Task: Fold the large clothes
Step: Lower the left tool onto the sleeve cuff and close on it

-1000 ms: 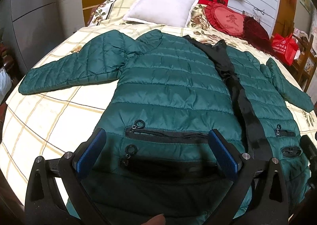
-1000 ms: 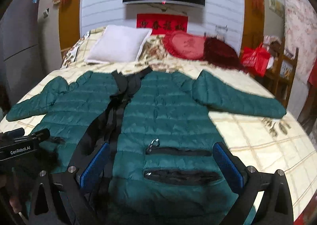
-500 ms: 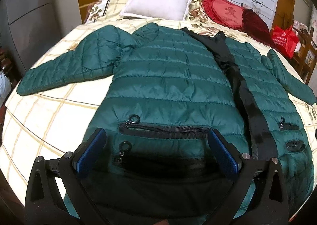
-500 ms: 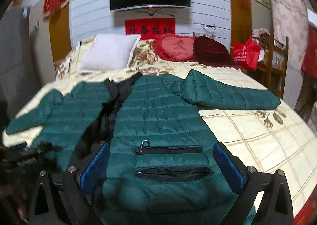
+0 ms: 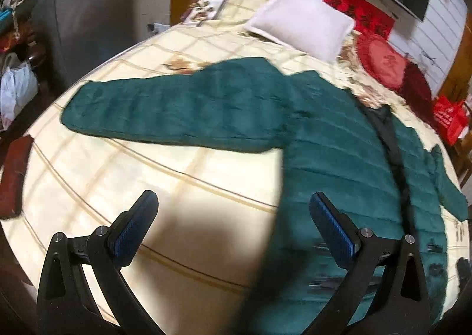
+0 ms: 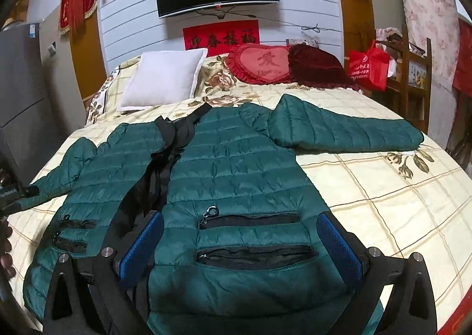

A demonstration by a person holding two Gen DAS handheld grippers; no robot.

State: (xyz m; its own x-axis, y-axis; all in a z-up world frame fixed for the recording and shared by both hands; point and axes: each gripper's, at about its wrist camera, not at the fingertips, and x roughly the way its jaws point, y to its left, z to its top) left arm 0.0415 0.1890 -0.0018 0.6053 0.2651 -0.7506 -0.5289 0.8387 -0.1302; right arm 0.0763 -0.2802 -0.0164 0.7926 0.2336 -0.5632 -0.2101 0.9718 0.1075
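A dark green quilted jacket [image 6: 236, 164] lies spread face up on the bed, front open with black lining [image 6: 159, 175] showing, both sleeves out to the sides. My right gripper [image 6: 239, 240] is open and empty, jaws spread over the jacket's right front panel near its zip pockets. My left gripper [image 5: 233, 223] is open and empty above the bedsheet, left of the jacket's body [image 5: 348, 175], with the left sleeve [image 5: 177, 111] stretched out ahead of it. The left view is motion-blurred.
The bed [image 6: 383, 205] has a cream checked sheet. A white pillow [image 6: 165, 78] and red cushions [image 6: 265, 63] lie at the headboard. A red bag [image 6: 368, 66] and wooden shelf stand at right. A grey cabinet [image 5: 88, 10] stands left of the bed.
My left gripper has swung left off the jacket's pocket area to over the bare sheet beside the left sleeve. My right gripper has dropped slightly toward the right panel. Both stay open.
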